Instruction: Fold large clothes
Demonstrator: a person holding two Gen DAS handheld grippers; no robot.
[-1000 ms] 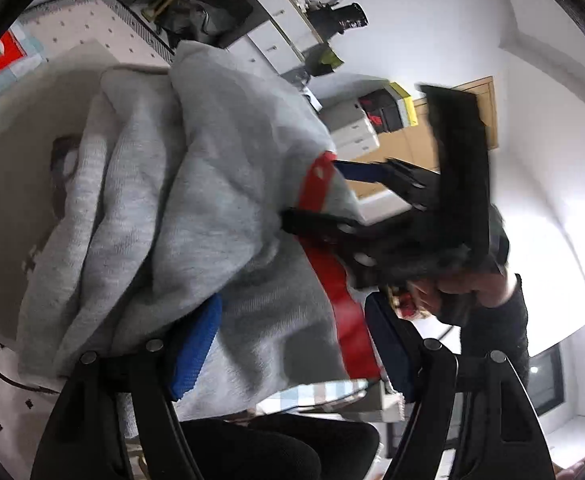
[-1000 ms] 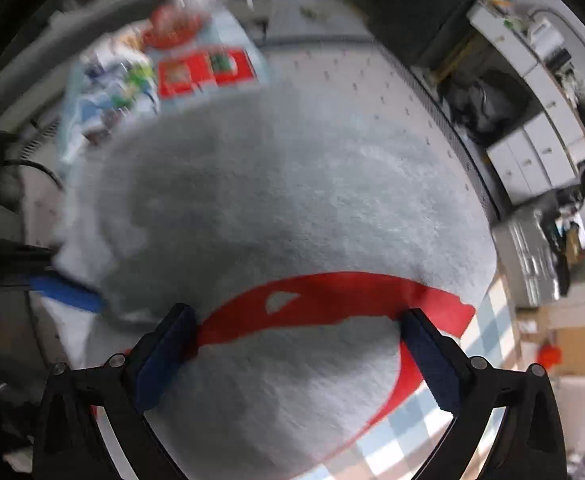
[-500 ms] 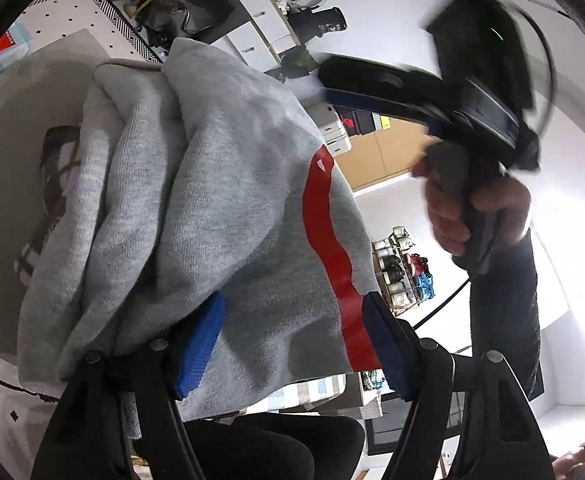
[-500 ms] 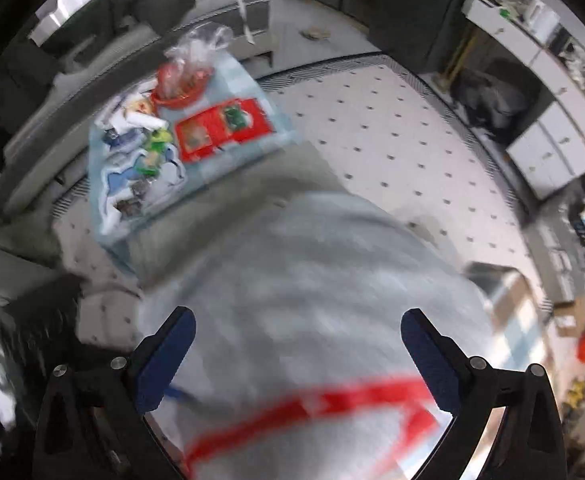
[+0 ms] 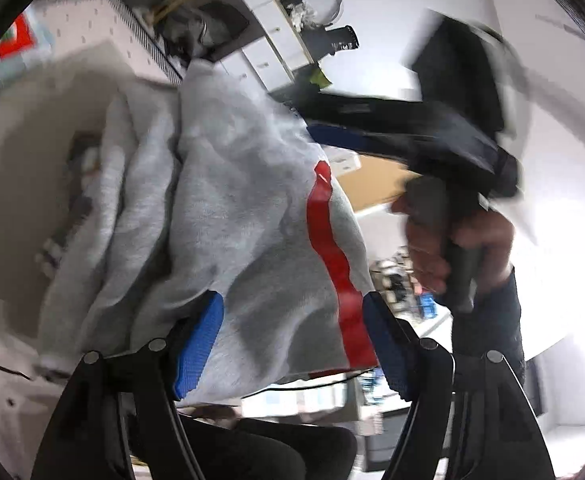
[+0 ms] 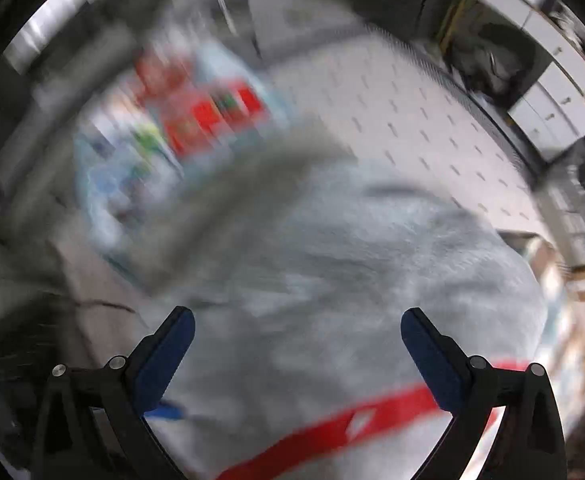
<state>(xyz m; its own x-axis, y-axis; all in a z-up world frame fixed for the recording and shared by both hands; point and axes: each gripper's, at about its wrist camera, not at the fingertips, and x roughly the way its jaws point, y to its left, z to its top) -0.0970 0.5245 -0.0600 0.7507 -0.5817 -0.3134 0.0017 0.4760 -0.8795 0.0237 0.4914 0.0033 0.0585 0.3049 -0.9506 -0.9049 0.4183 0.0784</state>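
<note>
A: Where is the grey sweatshirt [image 5: 228, 208]?
B: Bunched between the left gripper [image 5: 292, 340] pads, clamped.
A: And the right gripper [image 6: 296, 344]?
B: Jaws apart, above the sweatshirt, holding nothing.

The sweatshirt [image 5: 228, 208] is heather grey with a red stripe [image 5: 332, 248]; the gripper pads [image 5: 198, 344] are blue.

No text, label, brand, number or sign could be read in either view, both being blurred by motion.
</note>
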